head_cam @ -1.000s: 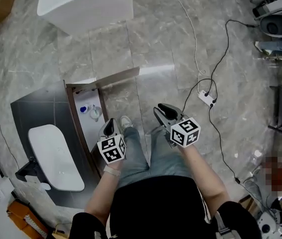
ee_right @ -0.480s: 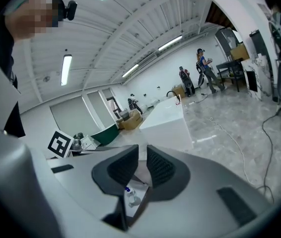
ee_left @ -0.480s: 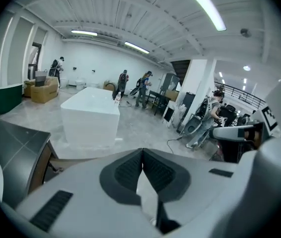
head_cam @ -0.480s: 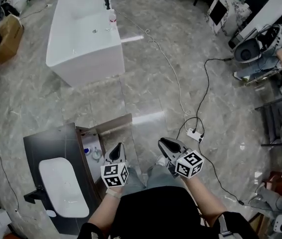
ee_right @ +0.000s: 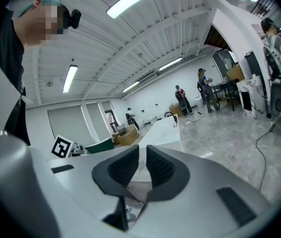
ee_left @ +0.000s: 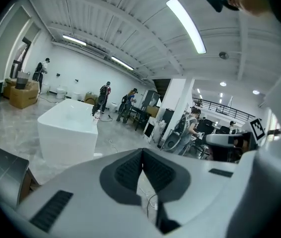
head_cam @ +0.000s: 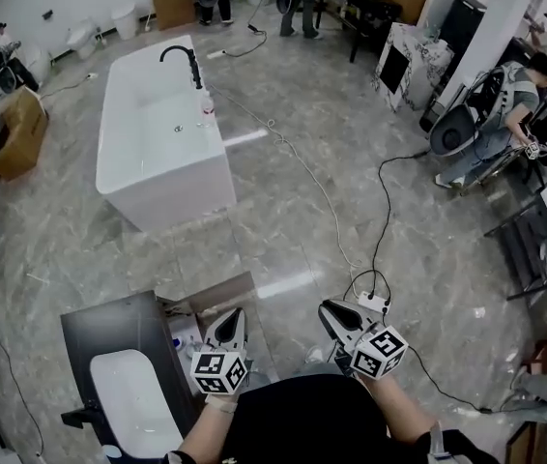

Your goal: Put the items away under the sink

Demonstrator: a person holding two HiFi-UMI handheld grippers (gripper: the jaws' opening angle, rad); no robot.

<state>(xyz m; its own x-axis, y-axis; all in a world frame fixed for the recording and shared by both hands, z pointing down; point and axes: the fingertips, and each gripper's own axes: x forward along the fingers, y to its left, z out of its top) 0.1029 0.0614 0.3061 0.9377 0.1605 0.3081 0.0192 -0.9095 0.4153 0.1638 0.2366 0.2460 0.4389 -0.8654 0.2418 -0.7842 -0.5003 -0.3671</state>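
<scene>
Head view: bottles [head_cam: 181,344] sit in the open cabinet [head_cam: 192,327] under the vanity top's [head_cam: 109,336] right edge. They are too small to judge surely; probably light, stiff, slick plastic, best pinched mid-body. Around lie a glossy marble floor [head_cam: 283,220], a tub [head_cam: 162,133] and a power strip [head_cam: 374,304].

Left gripper view: the left gripper [ee_left: 142,151] has its jaws closed, empty.

Right gripper view: the right gripper [ee_right: 142,153] has its jaws slightly ajar, empty.
</scene>
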